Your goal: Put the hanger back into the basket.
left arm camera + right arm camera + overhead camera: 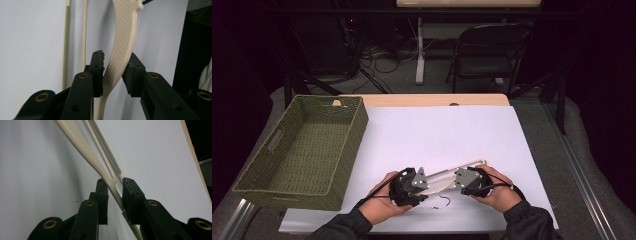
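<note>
A beige plastic clothes hanger (447, 174) lies near the front of the white tabletop (437, 127), its thin metal hook (442, 203) pointing toward the person. My left gripper (410, 186) is at the hanger's left end. In the left gripper view the jaws (115, 60) press on the textured curved arm (122, 42). My right gripper (469, 181) is at the hanger's right end. In the right gripper view it (115, 185) clamps the hanger (82, 142) where arm and ribbed lower bar (105, 147) join.
A green woven basket (354, 145) with nothing in it stands at the table's left side. Beyond the far table edge are a folding chair (492, 50), a table leg (420, 50) and cables on the floor. A metal rail (584, 185) runs along the right.
</note>
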`<state>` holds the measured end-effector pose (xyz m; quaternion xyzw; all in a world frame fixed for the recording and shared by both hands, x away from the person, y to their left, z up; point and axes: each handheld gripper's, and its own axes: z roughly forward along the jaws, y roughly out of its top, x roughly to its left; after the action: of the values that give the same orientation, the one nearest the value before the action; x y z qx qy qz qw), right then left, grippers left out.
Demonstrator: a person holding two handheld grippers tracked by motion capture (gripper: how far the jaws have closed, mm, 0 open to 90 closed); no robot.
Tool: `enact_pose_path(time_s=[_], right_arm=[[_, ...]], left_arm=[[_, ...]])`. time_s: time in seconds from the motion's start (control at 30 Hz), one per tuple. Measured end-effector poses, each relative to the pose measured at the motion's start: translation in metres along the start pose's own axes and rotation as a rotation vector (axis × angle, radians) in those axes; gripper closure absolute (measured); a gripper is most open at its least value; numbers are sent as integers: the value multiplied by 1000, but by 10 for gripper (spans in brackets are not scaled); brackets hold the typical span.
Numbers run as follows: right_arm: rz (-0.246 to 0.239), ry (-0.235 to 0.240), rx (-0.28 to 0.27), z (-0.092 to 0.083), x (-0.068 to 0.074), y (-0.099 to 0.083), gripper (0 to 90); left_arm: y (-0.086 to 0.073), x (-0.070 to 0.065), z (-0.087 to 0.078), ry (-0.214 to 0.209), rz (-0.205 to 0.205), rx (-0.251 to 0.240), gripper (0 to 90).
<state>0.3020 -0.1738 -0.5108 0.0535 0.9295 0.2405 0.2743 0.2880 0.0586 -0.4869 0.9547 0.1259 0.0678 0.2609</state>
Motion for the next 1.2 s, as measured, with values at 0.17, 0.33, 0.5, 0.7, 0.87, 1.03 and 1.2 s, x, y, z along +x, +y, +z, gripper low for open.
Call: enact_pose_path(time_s=[0.17, 0.33, 0.5, 0.7, 0.87, 1.03, 1.2], right_arm=[[17, -3, -39, -1, -3, -1, 747], [19, 13, -16, -2, -3, 0, 746], [22, 7, -26, -1, -2, 0, 746], [22, 2, -34, 1, -2, 0, 746], [23, -6, -50, 1, -1, -1, 745], [21, 5, -28, 0, -2, 0, 746], [30, 6, -27, -1, -2, 0, 747]], left_arm=[[0, 2, -2, 1, 4, -2, 723], [-4, 2, 0, 18, -6, 29, 603], [-13, 5, -1, 35, -20, 31, 537], [-23, 7, -5, 78, -44, 41, 510], [-27, 10, 1, 86, -51, 61, 546], [-27, 9, 5, 105, -37, 76, 637], [-28, 9, 5, 126, -18, 81, 685]])
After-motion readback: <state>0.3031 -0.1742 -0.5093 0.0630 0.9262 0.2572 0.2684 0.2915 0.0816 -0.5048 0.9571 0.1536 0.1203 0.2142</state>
